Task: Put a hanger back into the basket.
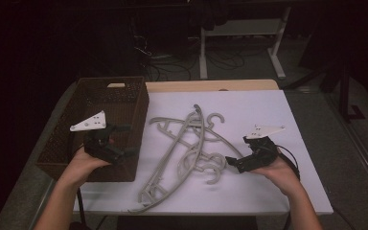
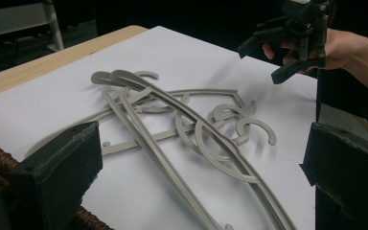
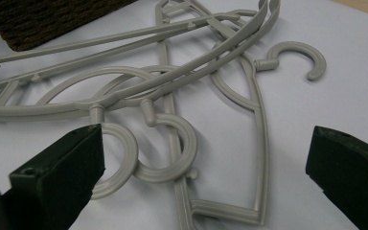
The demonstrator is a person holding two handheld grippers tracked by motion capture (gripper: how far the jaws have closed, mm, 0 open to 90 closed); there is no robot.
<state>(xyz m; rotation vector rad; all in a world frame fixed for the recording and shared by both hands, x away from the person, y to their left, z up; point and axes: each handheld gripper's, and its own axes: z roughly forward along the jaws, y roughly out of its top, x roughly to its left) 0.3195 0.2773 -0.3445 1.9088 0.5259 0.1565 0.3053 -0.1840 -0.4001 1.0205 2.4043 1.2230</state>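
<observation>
Grey plastic hangers (image 1: 187, 146) — several, heaped and interlocked, lying flat on the white sheet in the middle of the table, just to the right of the brown wicker basket. Long curved shoulder bars crossing one another, running from the far centre down toward the near edge. Open C-shaped hooks (image 3: 170, 148) pointing various ways — two bunched low and right in the heap, one apart at the far side
</observation>
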